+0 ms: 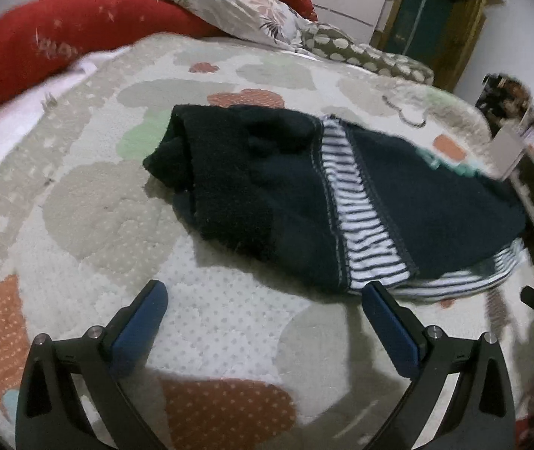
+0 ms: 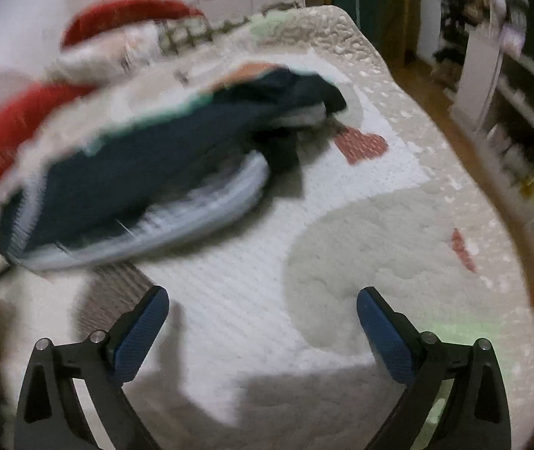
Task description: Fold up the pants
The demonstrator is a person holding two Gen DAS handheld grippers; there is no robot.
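— Where are the pants point(image 1: 267, 187) found?

— They are seen lying on the bed point(image 1: 210, 318), on its patterned quilt, bunched into a dark navy heap with a striped white-and-navy band point(image 1: 356, 206) exposed across the middle. In the left wrist view a thick folded end is turned toward the far left, and a striped edge is spread along the near right side.

— And from the right wrist view?

— The same pants point(image 2: 135, 180) are shown blurred, to the upper left, with a pale striped edge along their near side. Finer detail cannot be made out there.

— How is the left gripper point(image 1: 265, 294) held?

— Its jaws are spread wide, with nothing between the blue pads. It is held over the quilt just short of the pants; the right pad is seen close to the striped edge, though contact cannot be confirmed.

— The right gripper point(image 2: 263, 300)?

— It is likewise spread wide and nothing is held. It is placed over bare quilt, apart from the pants.

— What is seen around?

— A red cushion point(image 1: 42, 45) and a floral pillow point(image 1: 237, 7) are set at the head of the bed. A wooden floor point(image 2: 428, 86) and white shelving point(image 2: 521, 120) are visible beside the bed.
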